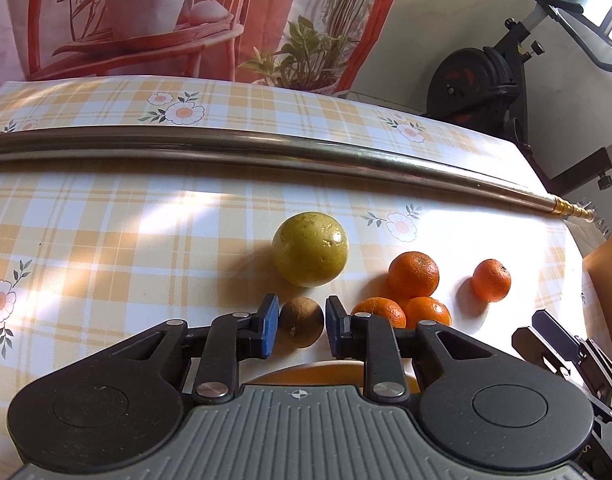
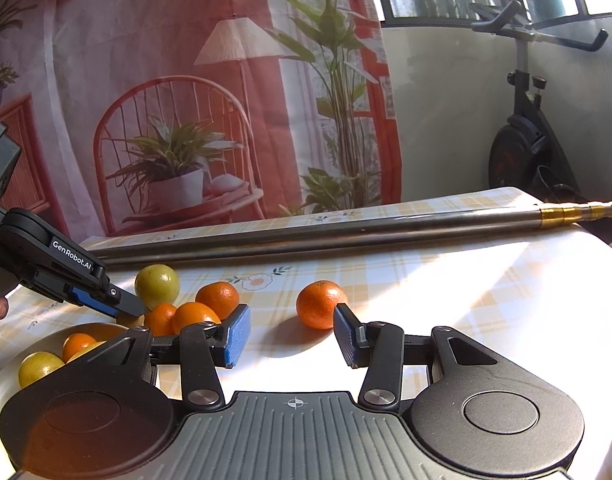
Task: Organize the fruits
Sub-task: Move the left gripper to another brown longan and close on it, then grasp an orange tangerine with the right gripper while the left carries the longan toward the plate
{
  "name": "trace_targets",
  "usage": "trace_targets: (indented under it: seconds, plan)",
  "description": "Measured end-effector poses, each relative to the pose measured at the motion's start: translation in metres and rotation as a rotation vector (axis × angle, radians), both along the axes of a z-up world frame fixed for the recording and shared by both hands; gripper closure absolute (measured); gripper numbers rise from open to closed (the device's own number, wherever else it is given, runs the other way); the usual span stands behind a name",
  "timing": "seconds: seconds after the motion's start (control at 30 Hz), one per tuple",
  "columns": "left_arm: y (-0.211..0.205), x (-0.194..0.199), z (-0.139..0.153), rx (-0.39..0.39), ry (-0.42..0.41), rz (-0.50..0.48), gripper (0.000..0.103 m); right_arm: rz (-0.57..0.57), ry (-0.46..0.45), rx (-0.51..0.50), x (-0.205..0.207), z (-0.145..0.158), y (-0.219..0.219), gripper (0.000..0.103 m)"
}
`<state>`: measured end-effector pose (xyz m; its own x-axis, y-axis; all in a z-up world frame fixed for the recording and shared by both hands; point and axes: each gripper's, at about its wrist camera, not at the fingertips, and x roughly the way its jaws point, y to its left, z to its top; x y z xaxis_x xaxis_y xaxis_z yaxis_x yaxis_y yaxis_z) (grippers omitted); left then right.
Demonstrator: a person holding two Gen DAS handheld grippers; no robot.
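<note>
A: What does the left gripper (image 1: 297, 322) have?

B: Its blue pads bracket a small brown fruit (image 1: 301, 322), round, dull and rough-skinned, on the worktop (image 1: 105, 232). The pads look just short of touching it, though the angle is poor, so I cannot tell whether it is gripped.

A: And around it?

B: Just beyond sits a larger yellow-green fruit (image 1: 310, 249), glossy and speckled. To the right, three oranges (image 1: 413, 274) cluster together, touching, with a fourth orange (image 1: 491, 280) apart, farther right.

A: The right gripper (image 2: 291, 330)?

B: Spread wide, holding nothing. That lone orange lies just past its right finger. At near left a pale bowl (image 2: 9, 364) holds a yellow-green fruit and some orange ones.

A: Any writing?

B: "GenRobot.AI" in white on the left gripper's side, seen from the right wrist. A metal pole (image 1: 265, 151) with a brass end crosses the far worktop.
</note>
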<state>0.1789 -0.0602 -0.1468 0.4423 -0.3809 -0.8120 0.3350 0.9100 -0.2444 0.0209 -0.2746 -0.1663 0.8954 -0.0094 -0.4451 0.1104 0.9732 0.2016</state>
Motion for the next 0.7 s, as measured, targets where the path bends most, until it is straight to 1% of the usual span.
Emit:
trace_targets:
  seconds: [0.13,0.27,0.5,0.7]
  plan:
    - [0.001,-0.004,0.003,0.014,-0.044,-0.013,0.077,0.001,0.001,0.005,0.000,0.000,-0.001,0.060]
    - [0.003,-0.012,0.012,0.005,-0.090,-0.027,0.077,0.000,0.003,0.010,0.000,0.000,-0.001,0.060]
    - [0.007,-0.044,0.035,0.008,-0.212,-0.077,0.077,-0.006,0.000,0.030,0.000,-0.001,-0.005,0.060]
    - [0.015,-0.074,0.053,-0.003,-0.322,-0.089,0.077,-0.004,0.005,0.018,0.000,-0.001,-0.002,0.060]
